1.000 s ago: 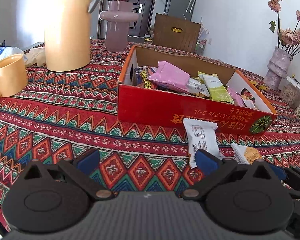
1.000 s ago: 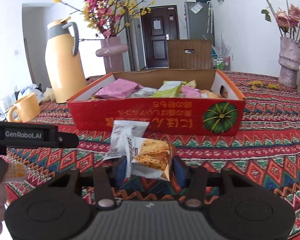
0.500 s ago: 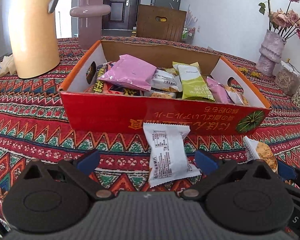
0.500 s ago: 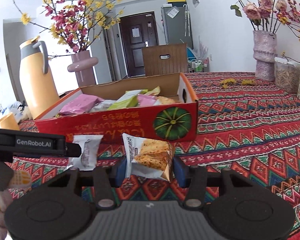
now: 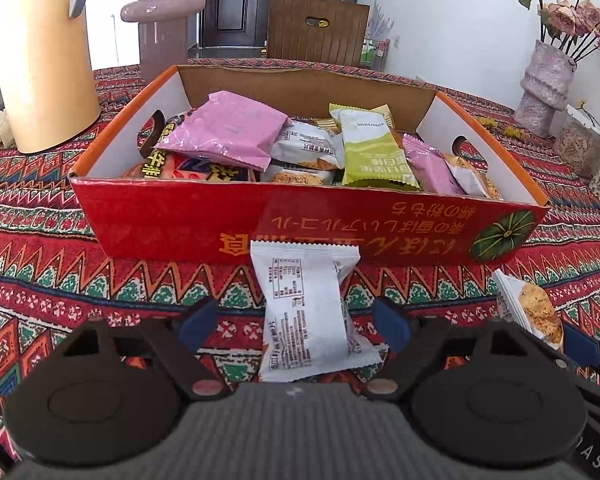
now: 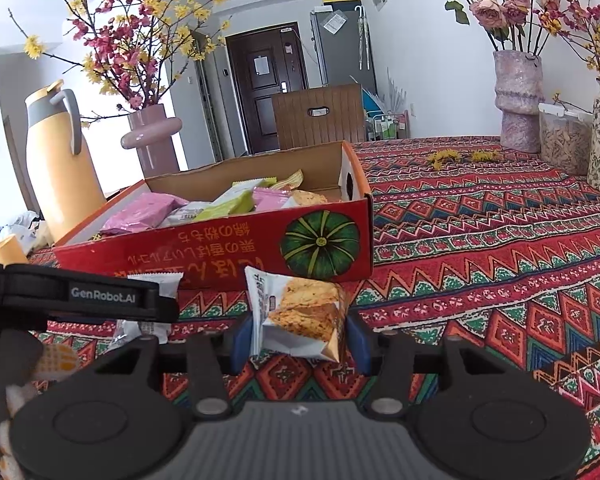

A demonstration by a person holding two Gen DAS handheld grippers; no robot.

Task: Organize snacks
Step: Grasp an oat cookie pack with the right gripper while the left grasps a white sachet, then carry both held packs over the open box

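Note:
A red cardboard box [image 5: 180, 220] holds several snack packets on the patterned tablecloth; it also shows in the right wrist view [image 6: 220, 248]. A white snack packet [image 5: 308, 312] lies on the cloth in front of the box, between the fingers of my open left gripper [image 5: 294, 324]. My right gripper [image 6: 298, 338] is shut on a cracker packet [image 6: 300, 316], held above the cloth near the box's front right corner. The cracker packet also shows in the left wrist view [image 5: 532, 308]. The white packet is partly hidden behind my left gripper in the right wrist view [image 6: 156, 280].
A tall yellow thermos [image 5: 40, 60] and a pink vase [image 5: 160, 28] stand behind the box on the left. A yellow mug [image 6: 8, 250] is at the far left. Flower vases [image 6: 518, 100] and a jar [image 6: 564, 140] stand at the right back. A wooden chair [image 5: 316, 28] is beyond the table.
My left gripper moved right and closer, so the white packet now lies between its open fingers. My right gripper swung right with the cracker packet still in it.

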